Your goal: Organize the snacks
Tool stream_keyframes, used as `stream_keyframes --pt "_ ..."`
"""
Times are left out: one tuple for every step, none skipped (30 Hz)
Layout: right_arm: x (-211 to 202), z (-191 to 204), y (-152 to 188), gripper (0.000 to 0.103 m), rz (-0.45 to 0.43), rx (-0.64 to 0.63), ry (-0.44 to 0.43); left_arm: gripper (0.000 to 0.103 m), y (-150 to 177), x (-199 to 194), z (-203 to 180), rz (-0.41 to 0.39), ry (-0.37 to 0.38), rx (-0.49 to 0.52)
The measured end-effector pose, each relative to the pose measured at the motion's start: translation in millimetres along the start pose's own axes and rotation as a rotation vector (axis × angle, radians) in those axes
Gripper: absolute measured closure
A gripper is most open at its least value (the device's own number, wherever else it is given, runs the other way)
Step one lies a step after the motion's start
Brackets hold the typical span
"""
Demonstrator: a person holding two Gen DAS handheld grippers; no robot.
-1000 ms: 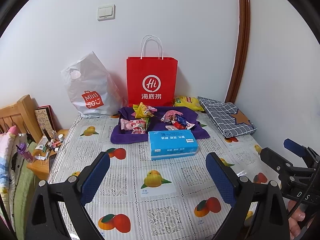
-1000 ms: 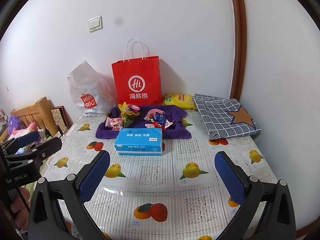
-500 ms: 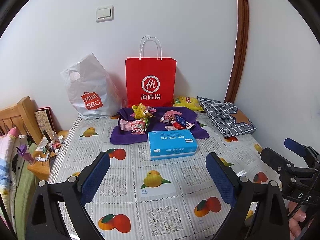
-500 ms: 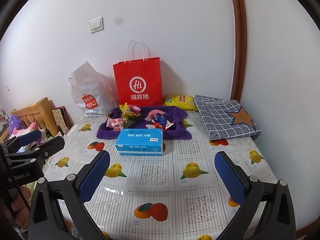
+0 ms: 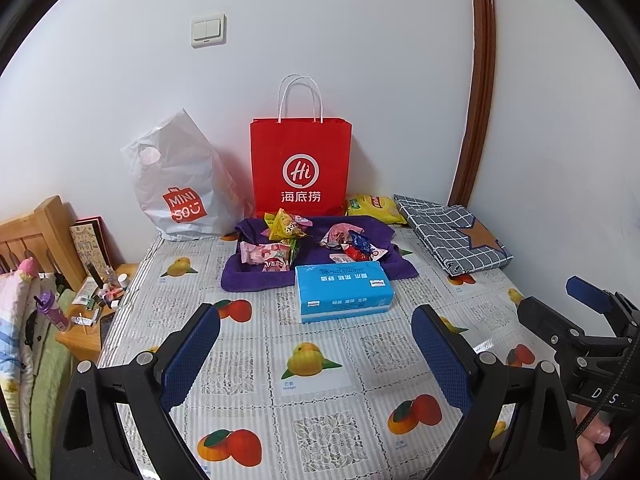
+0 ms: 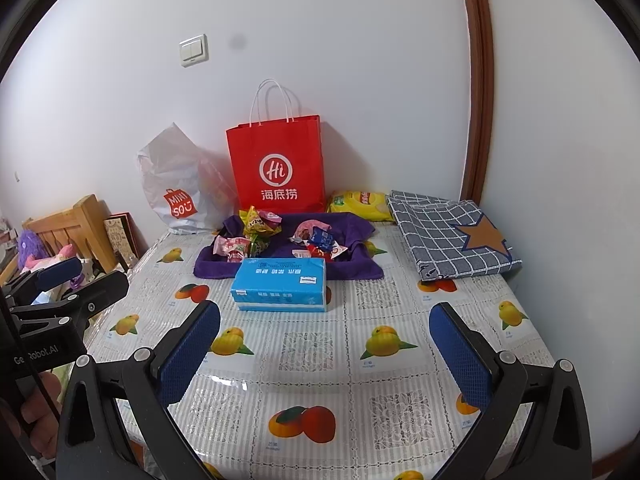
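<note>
Table: covered in a fruit-print cloth, set against a white wall. Red paper bag stands upright at the far edge, against the wall; white plastic bag slumps just left of it. Folded checked cloth with a star patch lies at the far right. Purple towel is spread in front of the red bag. Blue tissue pack lies flat, touching the towel's near edge. Yellow packet sits behind the towel, beside the red bag.

Snacks: two loose heaps on the purple towel, pink and yellow wrappers left, red and blue wrappers right; individual labels too small to read.

Left gripper: jaws spread wide, empty, above the near table, well short of the tissue pack. Right gripper: likewise spread wide and empty, above the near table.
</note>
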State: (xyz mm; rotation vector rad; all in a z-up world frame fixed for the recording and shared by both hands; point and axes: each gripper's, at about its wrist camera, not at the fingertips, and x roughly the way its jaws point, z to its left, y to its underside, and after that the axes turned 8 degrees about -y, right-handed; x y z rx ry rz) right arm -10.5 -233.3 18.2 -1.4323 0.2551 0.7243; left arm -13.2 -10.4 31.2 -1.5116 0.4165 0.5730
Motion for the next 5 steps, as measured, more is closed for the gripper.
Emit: stream_keyframes --pt "0.0 0.5 -0.1 0.000 0.000 0.001 0.001 0.006 -0.5 0.2 0.3 0.000 0.000 0.000" --pt "0.0 0.4 -0.1 0.000 0.001 0.001 0.000 0.006 0.1 0.0 0.3 -0.001 0.000 0.002" --pt "-0.1 0.6 -0.3 0.000 0.001 0.000 -0.001 0.006 -0.8 -0.6 0.5 -0.003 -0.003 0.003" --pt "0.2 0.6 -0.6 0.000 0.001 0.000 -0.002 0.006 -1.0 -1.1 0.6 -0.006 -0.003 0.004" --pt "-0.1 0.9 -0.5 0.000 0.000 -0.001 -0.003 0.005 -1.3 -2.0 0.8 -0.012 -0.004 0.007"
